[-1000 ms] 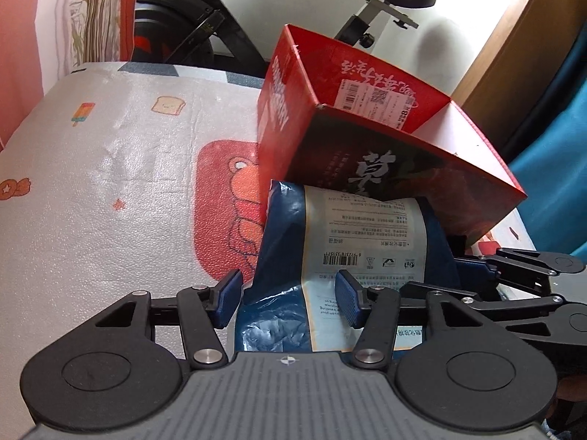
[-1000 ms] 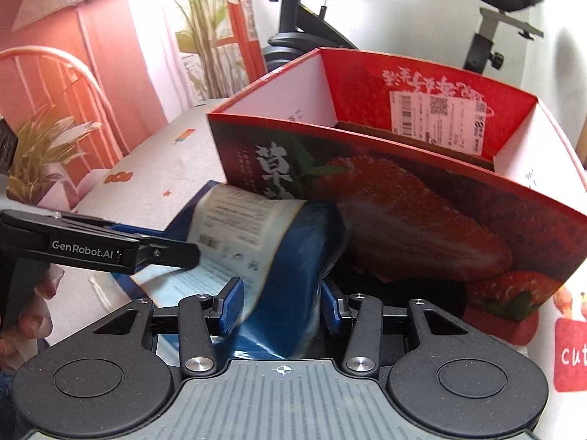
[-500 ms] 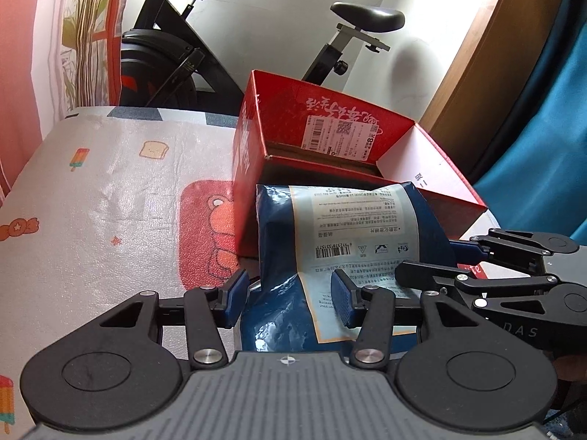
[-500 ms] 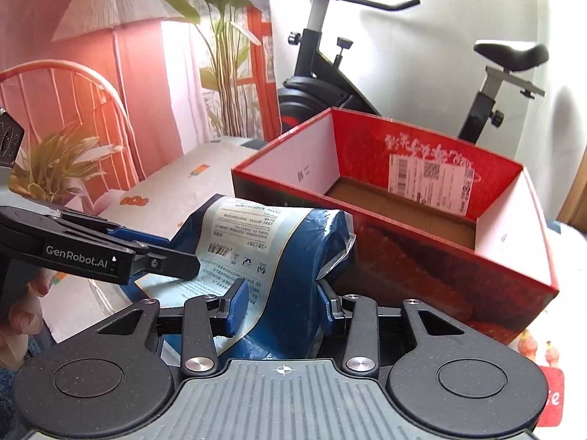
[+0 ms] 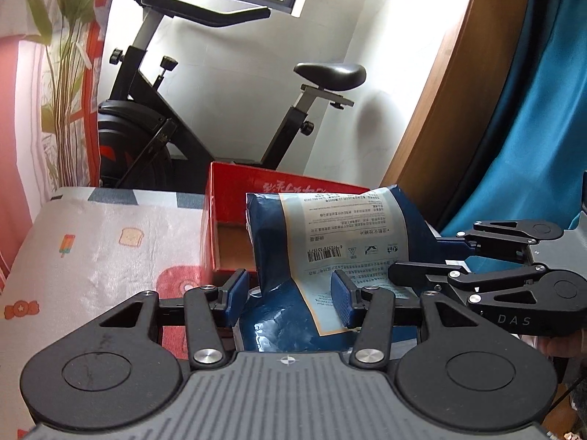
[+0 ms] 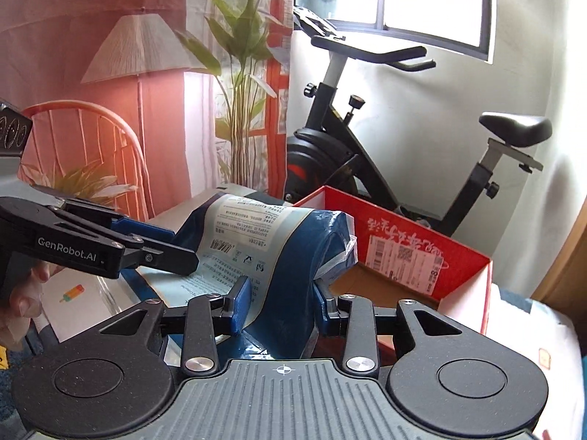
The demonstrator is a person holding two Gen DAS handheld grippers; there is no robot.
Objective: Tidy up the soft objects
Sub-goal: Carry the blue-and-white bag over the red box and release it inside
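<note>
Compared with the frame one second earlier, both grippers have raised the blue package (image 5: 326,242) from the mat up to the level of the red box (image 5: 227,198) rim; the box front wall, which filled the earlier views, now sits low behind the package.

Left wrist view: the left gripper (image 5: 290,293) occupies the lower centre of the frame. Its blue pads (image 5: 339,299) are set at a narrow gap and clamp the lower end of the package. The package stands at frame centre, its white printed label and barcode facing the camera. The right gripper (image 5: 414,275) enters from the right edge and contacts the package on its right side. The box lies directly behind the package, its open interior visible at centre left. The patterned mat (image 5: 102,242) covers the left part of the frame. An exercise bike (image 5: 154,128) stands in the upper half, and a blue curtain (image 5: 532,110) hangs at the right edge.

Right wrist view: the right gripper (image 6: 282,304) sits at lower centre, jaws narrow and gripping the package (image 6: 271,242). The left gripper (image 6: 172,253) reaches in from the left edge and holds the package's left end. The package's far end overhangs the near left corner of the box (image 6: 433,253), which lies at centre right with a shipping label on its inner wall. The bike (image 6: 330,139) stands behind the box.
</note>
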